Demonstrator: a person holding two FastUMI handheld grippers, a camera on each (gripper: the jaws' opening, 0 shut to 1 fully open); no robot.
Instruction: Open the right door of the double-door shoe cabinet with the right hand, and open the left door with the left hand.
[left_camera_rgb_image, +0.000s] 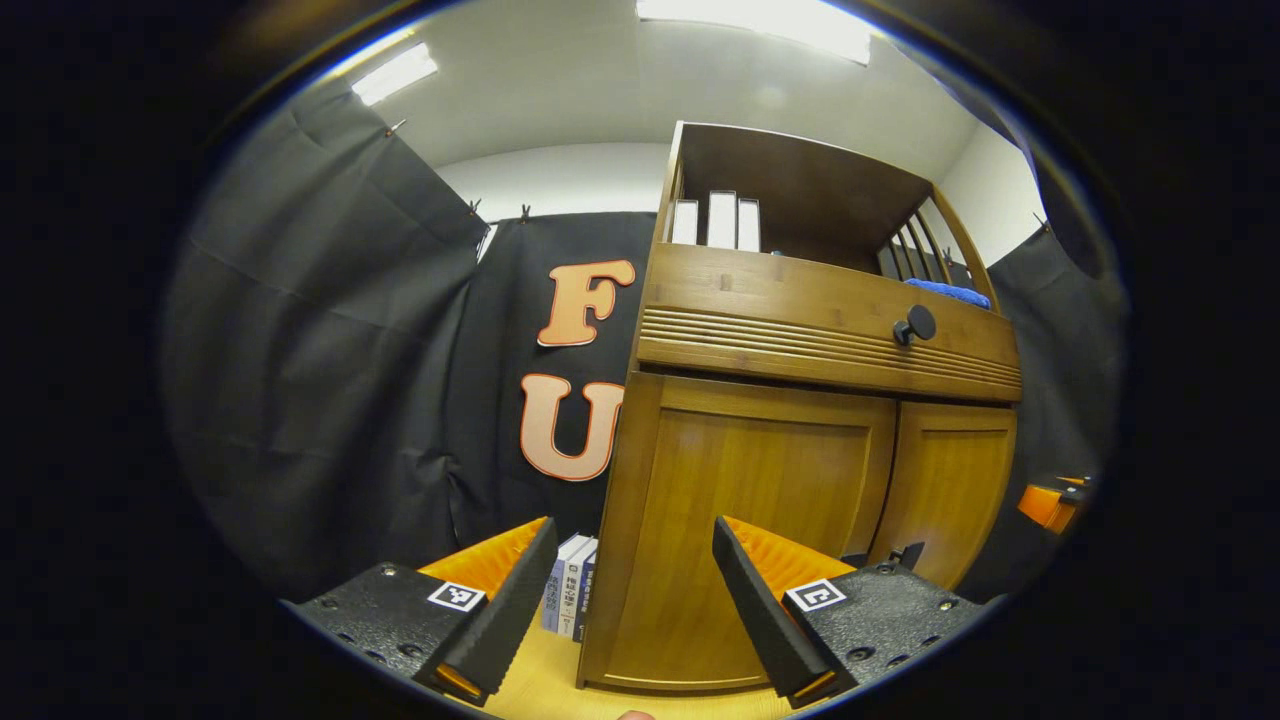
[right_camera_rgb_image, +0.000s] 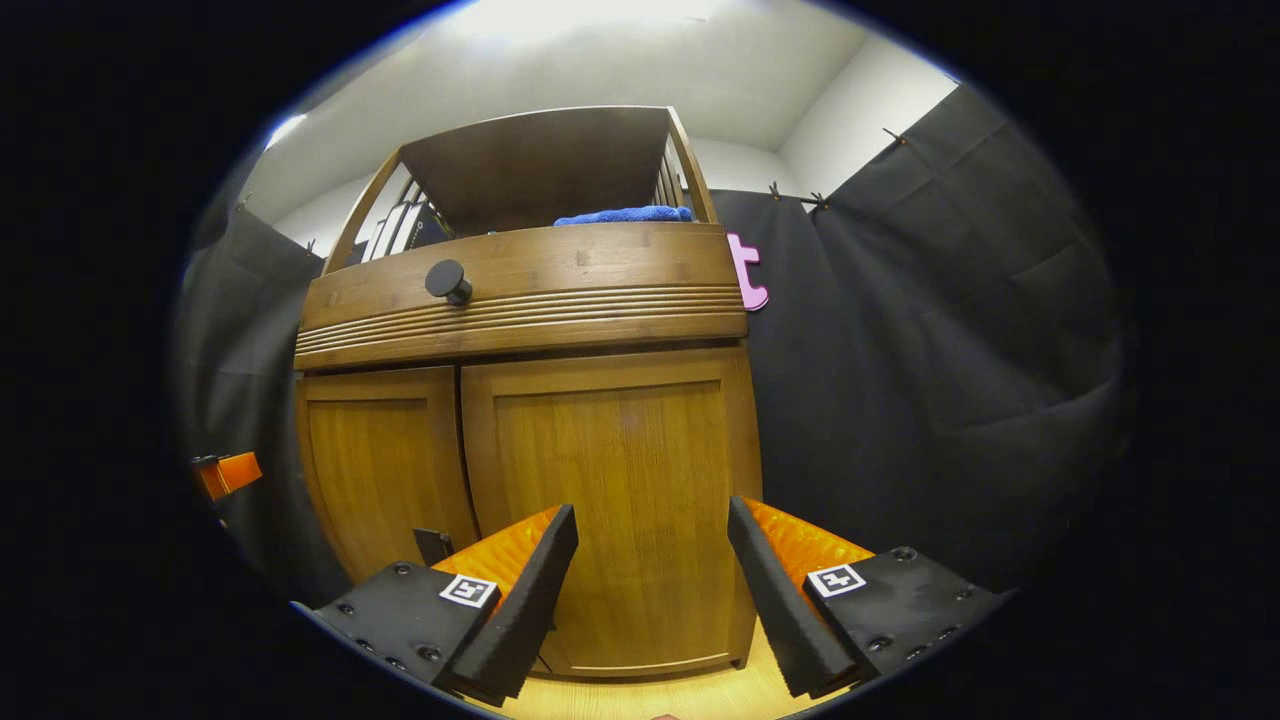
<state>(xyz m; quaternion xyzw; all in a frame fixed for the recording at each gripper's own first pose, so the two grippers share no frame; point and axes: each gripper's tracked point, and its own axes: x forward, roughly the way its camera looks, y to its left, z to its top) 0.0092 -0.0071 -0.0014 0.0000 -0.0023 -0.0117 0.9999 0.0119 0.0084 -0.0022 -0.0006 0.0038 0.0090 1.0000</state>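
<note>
The wooden shoe cabinet has two doors, both closed. In the left gripper view the left door (left_camera_rgb_image: 750, 500) stands right ahead of my left gripper (left_camera_rgb_image: 634, 540), which is open and holds nothing. The right door (left_camera_rgb_image: 950, 480) lies beyond it, and a small dark handle (left_camera_rgb_image: 905, 555) shows low at the seam. In the right gripper view my right gripper (right_camera_rgb_image: 652, 520) is open in front of the right door (right_camera_rgb_image: 610, 490), a short way off it. To its left are the left door (right_camera_rgb_image: 385, 470) and the dark handle (right_camera_rgb_image: 432, 545).
Above the doors sits a drawer with a round black knob (left_camera_rgb_image: 915, 325) (right_camera_rgb_image: 447, 280). The open shelf on top holds white binders (left_camera_rgb_image: 720, 220) and a blue cloth (right_camera_rgb_image: 625, 214). Books (left_camera_rgb_image: 570, 595) stand on the wooden surface (left_camera_rgb_image: 540, 680) left of the cabinet. Black cloth walls surround the cabinet.
</note>
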